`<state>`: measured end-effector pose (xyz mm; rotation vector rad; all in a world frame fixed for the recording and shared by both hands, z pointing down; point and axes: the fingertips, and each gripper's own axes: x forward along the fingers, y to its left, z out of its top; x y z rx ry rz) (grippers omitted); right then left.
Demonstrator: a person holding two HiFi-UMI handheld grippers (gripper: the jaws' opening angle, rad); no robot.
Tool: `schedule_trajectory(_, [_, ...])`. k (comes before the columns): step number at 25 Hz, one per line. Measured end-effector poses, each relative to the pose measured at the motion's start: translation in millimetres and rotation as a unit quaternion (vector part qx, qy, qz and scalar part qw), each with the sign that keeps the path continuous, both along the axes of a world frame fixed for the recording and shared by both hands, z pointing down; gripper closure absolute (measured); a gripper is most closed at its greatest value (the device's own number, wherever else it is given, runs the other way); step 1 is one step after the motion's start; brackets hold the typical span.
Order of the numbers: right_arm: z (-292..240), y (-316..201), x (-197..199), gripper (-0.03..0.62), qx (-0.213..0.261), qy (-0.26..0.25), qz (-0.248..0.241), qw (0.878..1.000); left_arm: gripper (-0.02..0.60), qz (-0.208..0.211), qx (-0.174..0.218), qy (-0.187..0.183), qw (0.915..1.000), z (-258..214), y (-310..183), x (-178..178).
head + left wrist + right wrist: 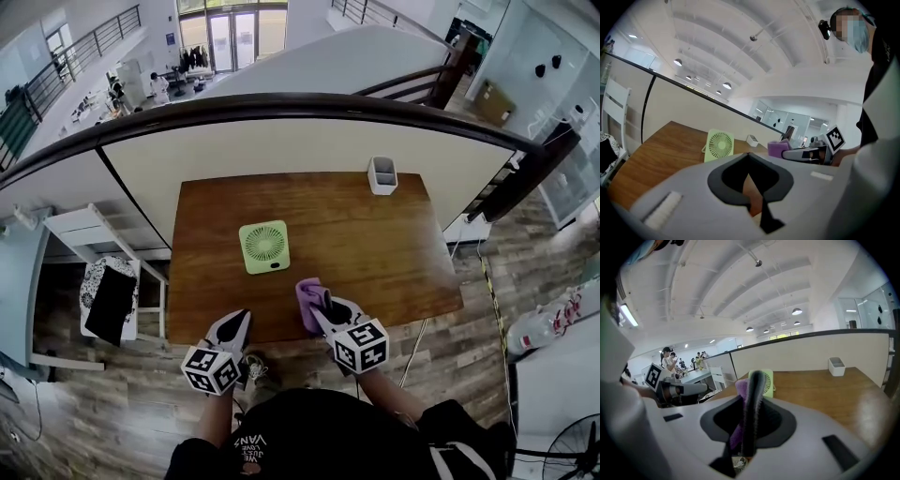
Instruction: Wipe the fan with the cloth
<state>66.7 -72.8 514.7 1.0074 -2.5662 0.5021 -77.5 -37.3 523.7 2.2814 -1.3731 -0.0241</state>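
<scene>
I hold two tongs, one in each hand, at the near edge of a single wooden table. My left tongs are closed all the way, with nothing between them. Their tips sit just at the table's near edge.

My right tongs are clamped on the one purple cloth. The cloth bunches along the left side of the jaws and pokes out a little past their tips, over the near part of the table.

There is one fan, small, square and pale green. It stands upright near the middle of the table, its round grille turned toward me. It lies ahead of both tongs and between their lines, clearly apart from each. The cloth does not touch it.

One white open-topped holder stands at the far edge of the table, toward the right and well away from the fan. Behind the table runs one low pale wall topped by a dark rail.
</scene>
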Motion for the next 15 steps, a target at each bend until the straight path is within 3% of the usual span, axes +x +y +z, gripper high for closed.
schedule_trajectory(15, [-5.5, 52.4, 26.3, 0.51, 0.012, -0.008, -0.033, 0.999, 0.569, -0.023, 0.011, -0.005, 0.9997, -4.0, 52.7, 34.0])
